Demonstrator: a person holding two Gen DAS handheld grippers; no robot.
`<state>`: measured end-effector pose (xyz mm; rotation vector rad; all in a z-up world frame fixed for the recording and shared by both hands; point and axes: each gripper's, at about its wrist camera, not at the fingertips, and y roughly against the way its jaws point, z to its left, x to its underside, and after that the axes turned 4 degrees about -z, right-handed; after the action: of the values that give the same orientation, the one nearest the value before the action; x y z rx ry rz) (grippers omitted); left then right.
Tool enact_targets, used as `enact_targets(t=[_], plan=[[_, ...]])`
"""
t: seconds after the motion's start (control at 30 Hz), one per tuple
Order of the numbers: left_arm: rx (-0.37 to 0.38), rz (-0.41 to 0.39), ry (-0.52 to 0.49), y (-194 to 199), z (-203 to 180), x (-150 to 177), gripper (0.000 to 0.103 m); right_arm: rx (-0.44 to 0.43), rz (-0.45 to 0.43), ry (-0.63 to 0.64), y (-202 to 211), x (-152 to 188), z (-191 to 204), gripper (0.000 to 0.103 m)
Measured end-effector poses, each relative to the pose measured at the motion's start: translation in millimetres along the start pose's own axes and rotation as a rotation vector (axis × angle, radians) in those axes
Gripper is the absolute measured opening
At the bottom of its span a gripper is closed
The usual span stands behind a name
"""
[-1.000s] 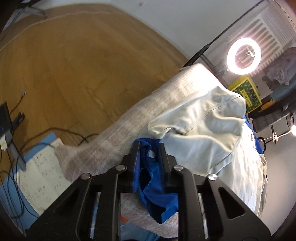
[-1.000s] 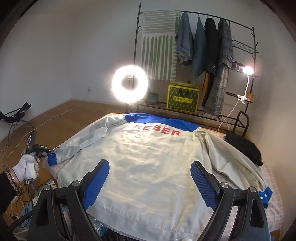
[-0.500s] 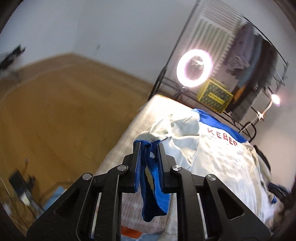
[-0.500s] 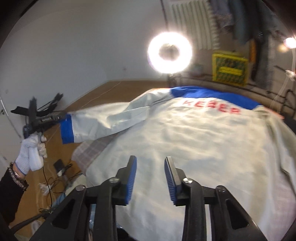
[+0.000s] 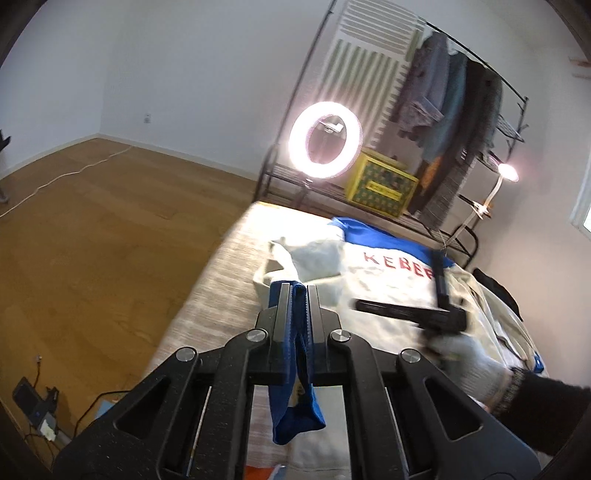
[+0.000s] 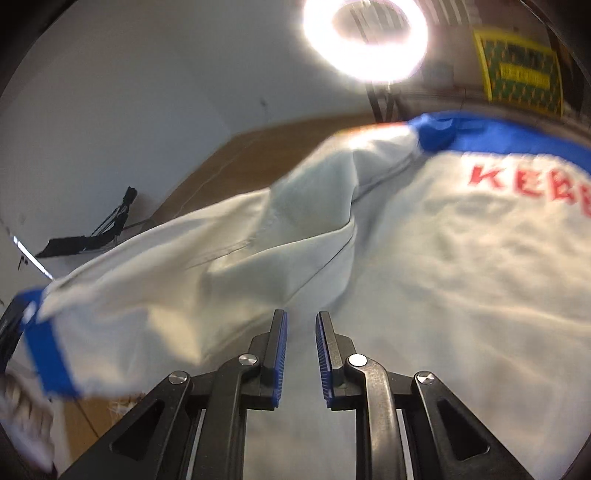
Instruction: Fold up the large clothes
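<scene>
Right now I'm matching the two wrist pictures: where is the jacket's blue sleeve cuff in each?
Left wrist view: blue sleeve cuff low centre, clamped in the left gripper.
Right wrist view: the cuff at the lower left edge, blurred.
Shared landmark: the ring light.

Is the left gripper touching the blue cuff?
Touching. The left wrist view shows the left gripper shut on the blue cuff, fabric pinched between its jaws.

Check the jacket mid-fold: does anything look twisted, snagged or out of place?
Nothing stands out. The left claw is shut on the blue cuff, the sleeve lifted across the jacket; the right claw, jaws just closing, holds nothing.
</scene>
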<state>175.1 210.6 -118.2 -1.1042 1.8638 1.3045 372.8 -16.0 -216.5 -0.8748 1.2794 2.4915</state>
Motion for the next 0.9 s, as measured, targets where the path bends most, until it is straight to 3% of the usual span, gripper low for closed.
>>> enact_targets(t=[0.2, 0.27, 0.33, 0.4, 0.53, 0.67, 0.73, 0.77, 0.83, 0.9], plan=[[0.061, 0.061, 0.038, -11, -10, 23, 0.002, -0.024, 0.056, -0.091, -44, 1, -3, 0.017], [0.09, 0.065, 0.049, -9, -17, 28, 0.002, -0.046, 0.059, -0.098, -37, -1, -1, 0.024], [0.115, 0.072, 0.044, -7, -25, 35, 0.002, -0.075, 0.044, -0.103, -24, -8, -1, 0.046], [0.14, 0.083, 0.041, -4, -33, 42, 0.002, -0.12, 0.018, -0.118, -8, -20, 2, 0.052], [0.172, 0.104, 0.014, -1, -53, 52, 0.002, -0.229, 0.015, -0.158, 6, -42, 14, 0.056], [0.18, 0.114, -0.029, 4, -71, 60, 0.002, -0.207, 0.087, -0.124, -18, -56, 33, 0.056], [0.183, 0.125, -0.036, 6, -75, 63, 0.002, -0.188, 0.119, -0.12, -31, -56, 35, 0.05], [0.183, 0.129, -0.039, 6, -76, 64, 0.002, -0.184, 0.137, -0.124, -36, -55, 36, 0.042], [0.188, 0.14, -0.044, 7, -81, 65, 0.001, -0.198, 0.163, -0.134, -45, -53, 34, 0.016], [0.192, 0.149, -0.058, 8, -86, 67, 0.002, -0.21, 0.162, -0.144, -47, -51, 33, 0.0]])
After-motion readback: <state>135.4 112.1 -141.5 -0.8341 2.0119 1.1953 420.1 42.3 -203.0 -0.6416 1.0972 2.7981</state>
